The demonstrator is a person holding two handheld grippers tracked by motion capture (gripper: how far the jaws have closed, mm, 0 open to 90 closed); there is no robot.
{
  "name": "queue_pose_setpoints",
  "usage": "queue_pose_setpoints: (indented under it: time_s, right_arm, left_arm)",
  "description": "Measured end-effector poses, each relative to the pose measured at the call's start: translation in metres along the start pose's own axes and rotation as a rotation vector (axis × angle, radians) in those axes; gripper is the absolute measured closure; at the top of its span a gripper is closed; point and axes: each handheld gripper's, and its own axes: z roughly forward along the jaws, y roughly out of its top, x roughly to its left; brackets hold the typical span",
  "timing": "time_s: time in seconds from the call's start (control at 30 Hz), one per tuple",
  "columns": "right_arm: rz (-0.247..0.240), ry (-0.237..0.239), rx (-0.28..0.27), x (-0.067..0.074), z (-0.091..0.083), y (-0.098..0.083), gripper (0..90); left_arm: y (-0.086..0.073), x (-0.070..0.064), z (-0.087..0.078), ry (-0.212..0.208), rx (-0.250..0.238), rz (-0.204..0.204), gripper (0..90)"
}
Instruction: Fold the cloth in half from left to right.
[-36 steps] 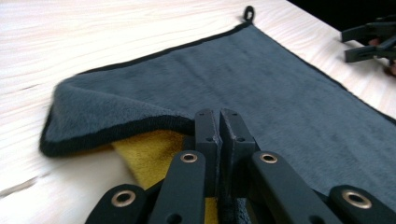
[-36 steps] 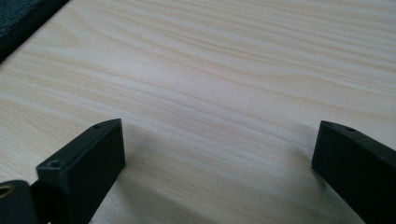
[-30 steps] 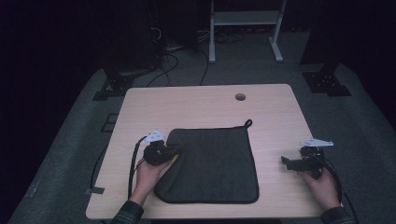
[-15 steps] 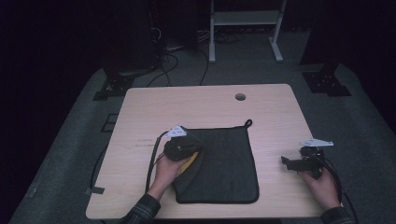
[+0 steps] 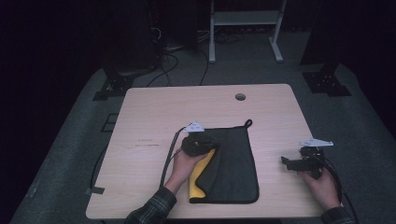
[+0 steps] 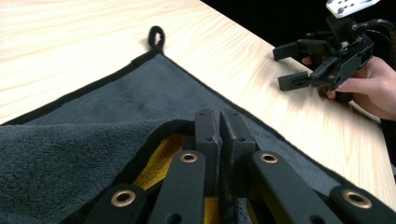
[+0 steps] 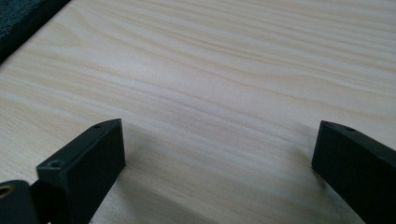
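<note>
The towel (image 5: 231,163) is a dark grey microfibre cloth with a black bound hem, a yellow underside and a small black hanging loop (image 5: 248,123) at its far right corner. It lies flat on the near half of the wooden table (image 5: 154,116), between my two hands. Its left edge is turned over toward the centre, which exposes a yellow strip (image 5: 201,175) along the near left side.

My left gripper (image 5: 205,145) is closed on that turned edge — the jaws sit pressed together with the hem pinched between them. My right gripper (image 5: 290,163) rests over bare table well to the right of the towel, its jaws wide apart and holding nothing.

The high view gives the towel's whole outline and the position of both hands. The left gripper view adds detail: the pile of the fabric, the raised fold (image 6: 154,135) with yellow beneath it, the loop (image 6: 156,36) lying on the wood, and my right gripper (image 6: 299,65) seen from the side with its jaws spread. The right gripper view shows wood grain between its own jaws and a dark corner of the towel (image 7: 21,14) at upper left.
</note>
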Motion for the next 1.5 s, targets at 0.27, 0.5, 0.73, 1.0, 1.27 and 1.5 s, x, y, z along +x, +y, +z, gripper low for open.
queue_pose_setpoints:
  time_s: [0.27, 0.5, 0.73, 1.0, 1.27, 1.5]
  right_arm:
    - [0.0, 0.001, 0.0, 0.0, 0.0, 0.0, 1.7]
    - [-0.001, 0.002, 0.001, 0.0, 0.0, 0.0, 1.7]
    - [-0.001, 0.002, 0.001, 0.0, 0.0, 0.0, 1.7]
    - [-0.001, 0.002, 0.001, 0.0, 0.0, 0.0, 1.7]
    - [-0.001, 0.002, 0.001, 0.0, 0.0, 0.0, 1.7]
    - [-0.001, 0.002, 0.001, 0.0, 0.0, 0.0, 1.7]
  left_arm:
    - [0.004, -0.008, 0.029, -0.043, 0.032, -0.004, 86.2]
    - [0.01, -0.014, 0.047, -0.066, 0.04, 0.004, 86.2]
    - [0.014, -0.021, 0.065, -0.089, 0.05, 0.003, 86.3]
    - [0.016, -0.026, 0.087, -0.104, 0.08, 0.004, 86.2]
    - [0.014, -0.026, 0.105, -0.086, 0.113, 0.005, 85.8]
    - [0.011, -0.025, 0.115, -0.064, 0.14, -0.004, 84.6]
